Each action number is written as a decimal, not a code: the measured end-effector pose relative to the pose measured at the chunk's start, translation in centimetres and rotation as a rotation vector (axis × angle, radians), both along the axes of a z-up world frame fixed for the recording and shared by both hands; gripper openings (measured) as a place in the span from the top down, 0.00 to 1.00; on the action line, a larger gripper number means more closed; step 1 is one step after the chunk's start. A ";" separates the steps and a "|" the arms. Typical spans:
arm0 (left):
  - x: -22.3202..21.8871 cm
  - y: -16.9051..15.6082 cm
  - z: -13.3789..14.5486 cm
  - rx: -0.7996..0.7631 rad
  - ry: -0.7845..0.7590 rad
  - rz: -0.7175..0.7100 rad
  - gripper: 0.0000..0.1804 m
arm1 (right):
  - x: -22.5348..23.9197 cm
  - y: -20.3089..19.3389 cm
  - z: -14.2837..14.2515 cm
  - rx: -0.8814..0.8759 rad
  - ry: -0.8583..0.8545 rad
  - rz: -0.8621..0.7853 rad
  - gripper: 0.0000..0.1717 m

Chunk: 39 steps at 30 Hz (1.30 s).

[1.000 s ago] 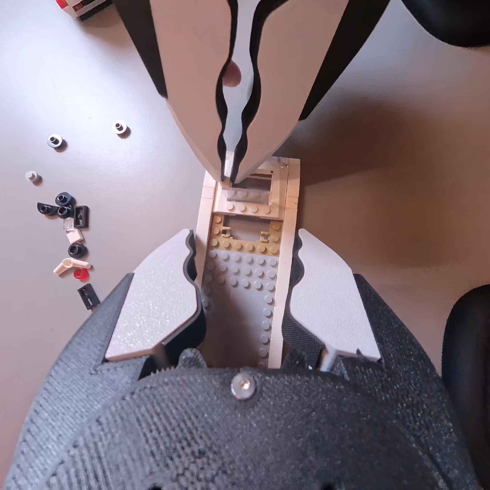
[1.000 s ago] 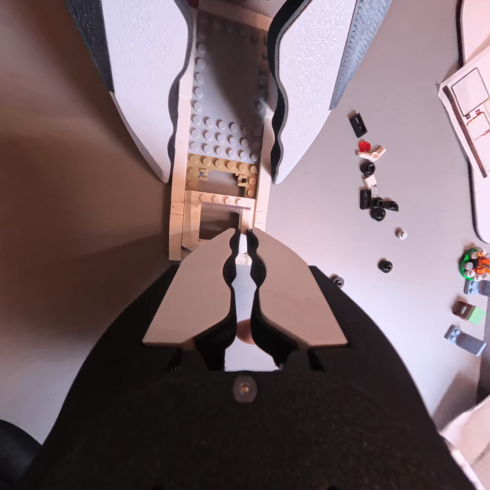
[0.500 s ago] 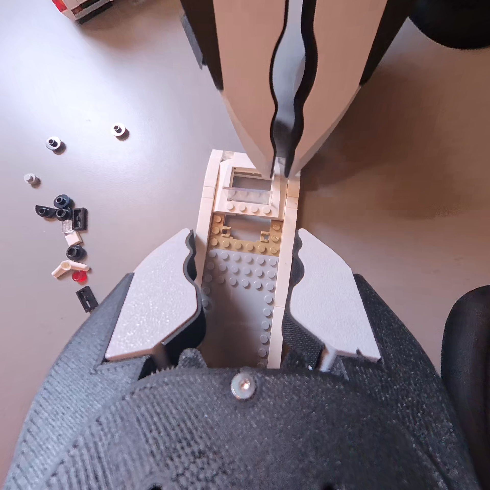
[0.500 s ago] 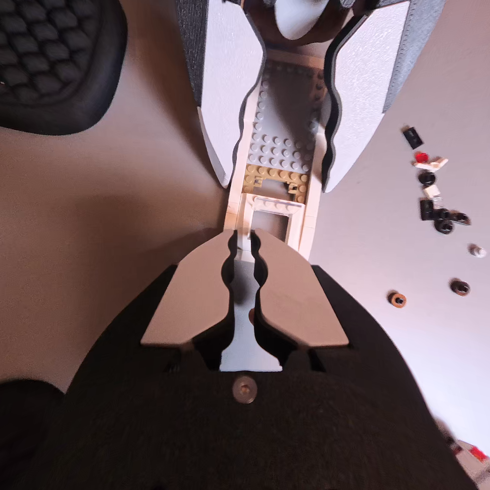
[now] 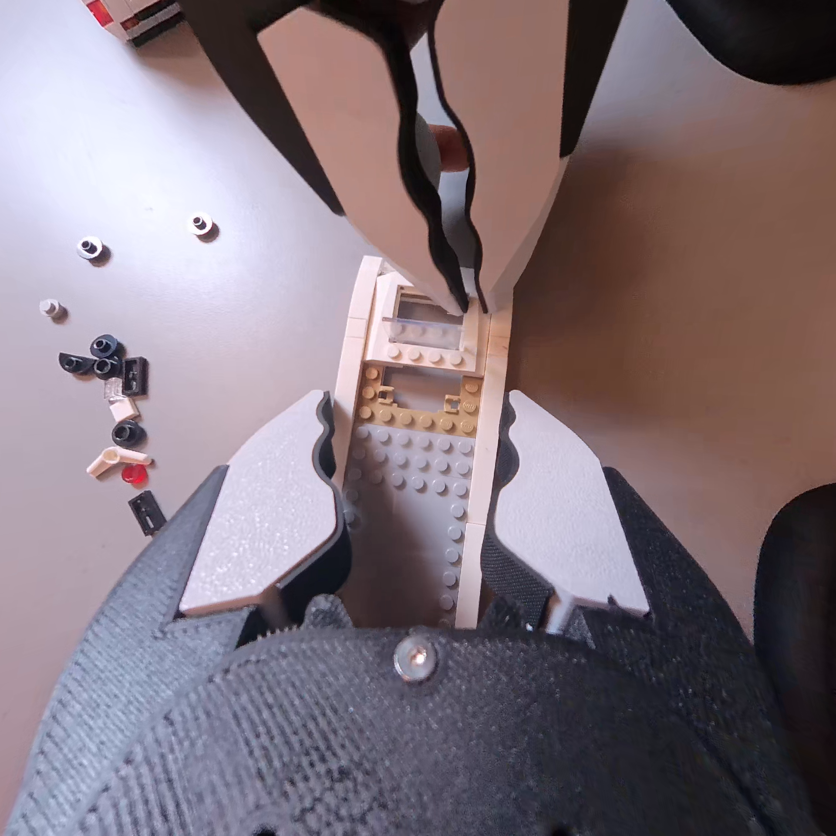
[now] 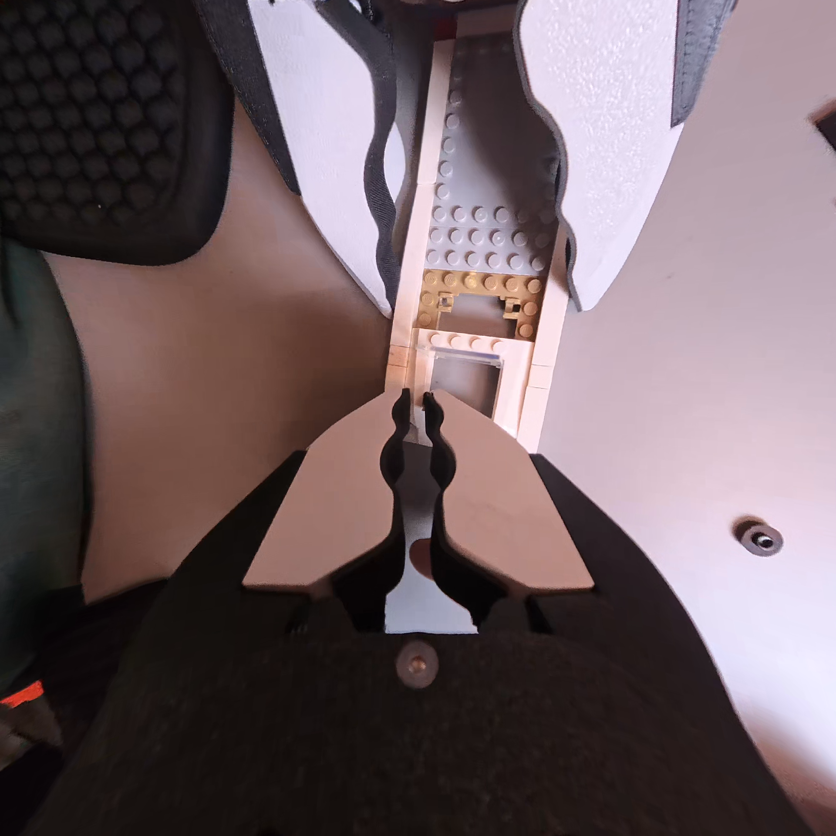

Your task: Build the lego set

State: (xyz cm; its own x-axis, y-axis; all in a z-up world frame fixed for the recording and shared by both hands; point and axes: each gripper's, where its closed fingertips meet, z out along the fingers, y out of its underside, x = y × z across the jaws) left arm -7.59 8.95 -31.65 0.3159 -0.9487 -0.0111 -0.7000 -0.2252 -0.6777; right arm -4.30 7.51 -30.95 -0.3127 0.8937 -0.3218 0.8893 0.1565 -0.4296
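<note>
Over on the left of the tabletop (image 5: 235, 135) there's a scatter of loose brick bits: a few small grey round studs (image 5: 92, 246), a clump of black pieces (image 5: 106, 364), a cream connector (image 5: 115, 461) and a little red round stud (image 5: 135, 476). Moving toward the middle, the left gripper (image 5: 418, 445) has its jaws spread wide around a long brick model (image 5: 418, 475), cream side walls with a grey studded floor and a tan plate, and the pads look pressed against both side walls, so it's clamping the model across its width. At the model's far end sits a cream window frame (image 5: 470, 344) with a clear pane. The right gripper (image 6: 415, 400) comes in from the opposite side with its jaws nearly closed, tips pinching one side rail of that frame, though it's a bit blurry there so I can't swear how firmly the pads bite. Further right it's shaded tabletop, with a black padded thing (image 5: 800, 588) at the edge.
</note>
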 end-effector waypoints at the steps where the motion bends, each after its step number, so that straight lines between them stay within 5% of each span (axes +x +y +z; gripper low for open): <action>1: 0.0 0.0 0.0 0.000 0.000 -0.002 0.61 | 0.0 0.0 0.0 -0.010 -0.008 0.004 0.96; 9: 0.1 -0.2 0.0 0.001 -0.007 -0.028 0.60 | 0.0 -0.3 -0.1 -0.062 -0.027 0.029 0.97; 17: 0.1 -0.2 0.0 0.004 -0.003 -0.038 0.61 | -0.1 1.7 1.6 -0.006 0.141 0.020 0.93; 29: 0.1 -0.2 0.0 0.004 -0.007 -0.040 0.61 | 0.3 1.1 0.1 0.159 0.111 0.246 0.92; 39: 0.1 -0.2 0.0 0.005 -0.009 -0.042 0.61 | -0.1 2.1 0.5 0.227 0.094 0.293 0.99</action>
